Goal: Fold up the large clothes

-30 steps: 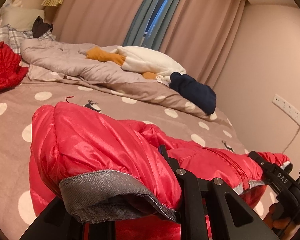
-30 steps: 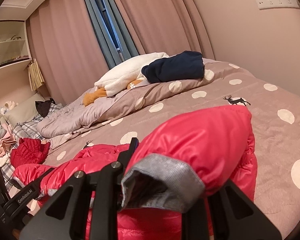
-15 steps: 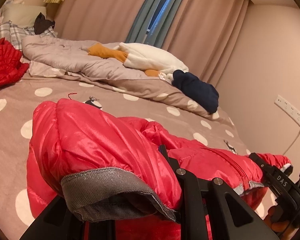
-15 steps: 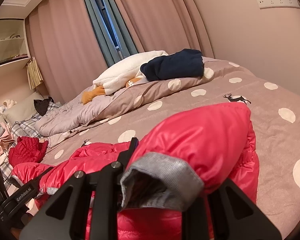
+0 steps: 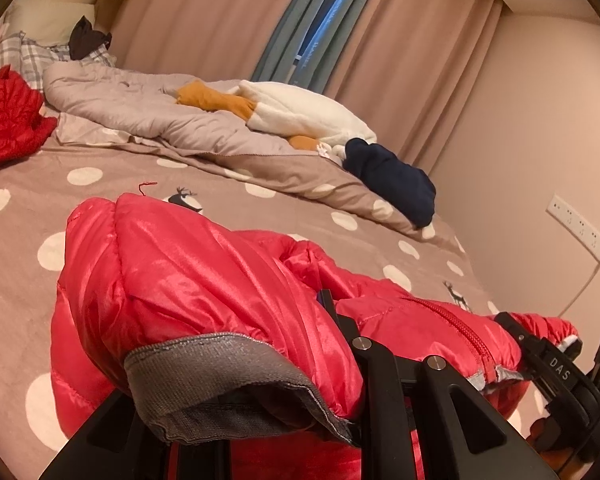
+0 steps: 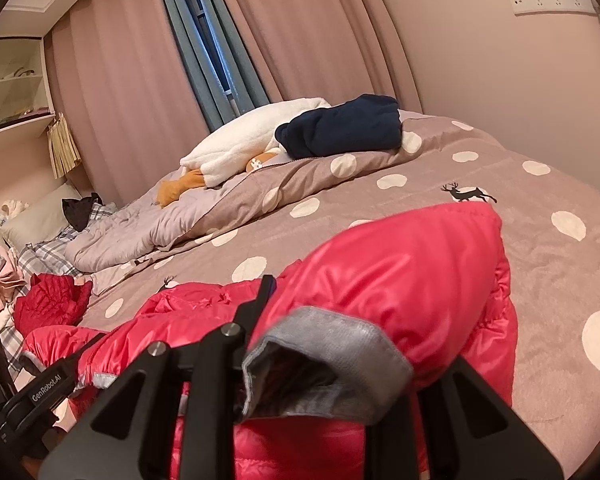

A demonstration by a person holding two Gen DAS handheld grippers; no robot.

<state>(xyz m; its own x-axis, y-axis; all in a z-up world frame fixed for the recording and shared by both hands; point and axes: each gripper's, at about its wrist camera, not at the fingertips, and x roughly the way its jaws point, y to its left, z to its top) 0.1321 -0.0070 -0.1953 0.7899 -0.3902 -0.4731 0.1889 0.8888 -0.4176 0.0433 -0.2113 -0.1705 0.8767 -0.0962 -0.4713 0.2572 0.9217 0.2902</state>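
Nothing has shifted: both tongs, left point(image 5: 260, 412) and right point(image 6: 320, 392), stay clamped on the glossy red puffer jacket point(image 5: 204, 280) (grey ribbed cuffs) over the polka-dot bed point(image 6: 540, 280).

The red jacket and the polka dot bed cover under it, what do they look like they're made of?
Red jacket: looks like thin nylon or polyester shell over padding; it is glossy, with sharp highlights, quilted seams and puffy folds. Its grey cuff looks like matte ribbed knit, with a visible weave. Bed cover: seems a soft brushed fleece or flannel; matte, faintly fuzzy nap, no shine. The exact fibre can't be told.
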